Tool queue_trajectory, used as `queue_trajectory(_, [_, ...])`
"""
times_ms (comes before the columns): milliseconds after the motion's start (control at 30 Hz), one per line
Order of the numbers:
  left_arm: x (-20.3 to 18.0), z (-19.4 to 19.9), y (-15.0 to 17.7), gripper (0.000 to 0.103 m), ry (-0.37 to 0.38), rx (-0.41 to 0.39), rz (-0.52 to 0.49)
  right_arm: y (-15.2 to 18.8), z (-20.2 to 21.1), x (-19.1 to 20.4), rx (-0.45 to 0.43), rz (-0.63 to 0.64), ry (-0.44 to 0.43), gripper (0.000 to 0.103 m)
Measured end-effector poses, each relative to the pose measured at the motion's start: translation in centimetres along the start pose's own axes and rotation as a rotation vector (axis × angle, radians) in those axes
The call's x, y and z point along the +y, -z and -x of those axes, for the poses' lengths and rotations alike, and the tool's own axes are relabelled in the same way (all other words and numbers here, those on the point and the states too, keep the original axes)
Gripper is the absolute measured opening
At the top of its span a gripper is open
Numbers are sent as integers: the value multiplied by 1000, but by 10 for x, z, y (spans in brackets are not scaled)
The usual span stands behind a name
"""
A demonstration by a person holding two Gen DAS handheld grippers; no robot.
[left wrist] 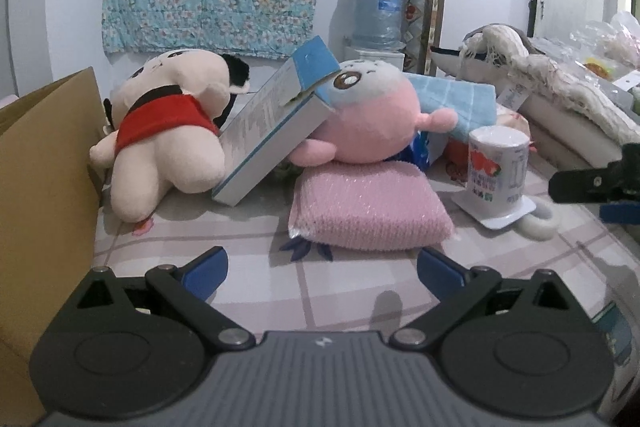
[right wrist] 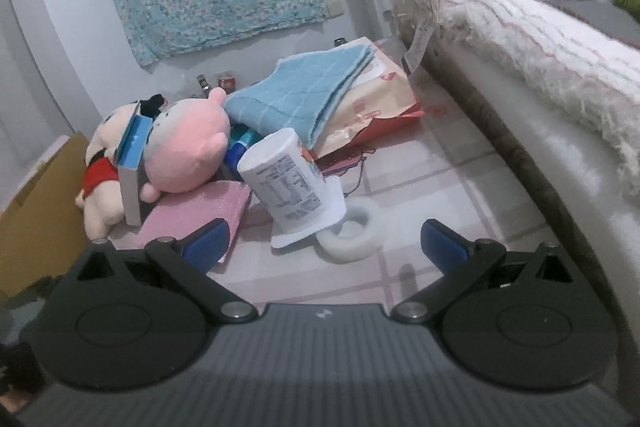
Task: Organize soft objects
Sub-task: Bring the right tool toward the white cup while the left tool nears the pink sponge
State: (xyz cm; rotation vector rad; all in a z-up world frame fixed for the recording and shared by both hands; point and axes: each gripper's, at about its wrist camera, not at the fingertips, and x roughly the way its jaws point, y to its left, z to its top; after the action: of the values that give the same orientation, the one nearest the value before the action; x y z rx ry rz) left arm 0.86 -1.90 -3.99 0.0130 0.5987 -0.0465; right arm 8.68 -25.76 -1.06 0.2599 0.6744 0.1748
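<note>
Both tools are spread wide and hold nothing: the left tool (left wrist: 322, 269) hangs low over the checked pink sheet (left wrist: 248, 239) of the bed, just short of the pink sponge pad (left wrist: 366, 205), while the right tool (right wrist: 324, 241) faces the upended yogurt cup (right wrist: 288, 179) and the white tape ring (right wrist: 354, 233). The soft things lie bunched at the far left of the bed: a cream doll in a red top (left wrist: 160, 131) against the cardboard box (left wrist: 44, 155), a pink round plush (left wrist: 370, 119) resting on the sponge pad, and a folded blue towel (right wrist: 304, 91) draped over a crinkled snack bag (right wrist: 372, 103). A blue-and-white carton (left wrist: 276, 123) leans between the two dolls. The sponge pad looks light and squashy under a slick wrapper; a pinch across its near edge should hold, though the plush on top would likely roll off. The dolls would deform freely; a limb or the body's middle gives the surest bite. The towel may unfold if taken by one layer.
</note>
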Motion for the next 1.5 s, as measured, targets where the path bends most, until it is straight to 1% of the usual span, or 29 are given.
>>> queue_trajectory(67, [1, 1, 2, 101, -9, 5, 0, 0, 1, 0, -6, 4, 2, 102])
queue_trajectory(200, [1, -1, -3, 101, 6, 12, 24, -1, -1, -2, -1, -7, -15, 102])
queue_trajectory(300, [0, -1, -4, 101, 0, 3, 15, -2, 0, -2, -4, 3, -16, 102])
queue_trajectory(367, [1, 0, 0, 101, -1, 11, 10, -1, 3, 1, -14, 22, -11, 102])
queue_trajectory(433, [3, 1, 3, 101, 9, 26, 13, 0, 4, 3, -20, 35, -5, 102])
queue_trajectory(500, [4, 2, 4, 101, 12, 24, 19, 0, 3, 4, -16, 37, -5, 102])
queue_trajectory(633, [5, -1, -4, 101, 15, 21, 39, 1, -1, 7, -6, 52, -10, 102])
queue_trajectory(700, [6, -4, -8, 101, 31, 29, 53, 2, -2, 8, 0, 57, -7, 102])
queue_trajectory(867, [4, -5, -5, 101, 29, 30, 33, 4, 0, 10, -12, 81, 0, 102])
queue_trajectory(1000, [4, -5, -5, 101, 49, 43, 39, 3, -3, 12, -12, 94, -6, 102])
queue_trajectory(1167, [4, -3, -6, 102, 51, 33, 28, 5, 1, 21, -33, 148, -16, 102])
queue_trajectory(1333, [6, -1, -5, 102, 59, 38, 31, 7, 1, 26, -42, 190, -6, 102])
queue_trajectory(1433, [7, -2, -10, 103, 75, 41, 50, 5, -7, 25, -29, 175, -11, 102])
queue_trajectory(1500, [7, -8, -15, 103, 105, 51, 62, 1, -16, 24, -25, 166, -6, 102])
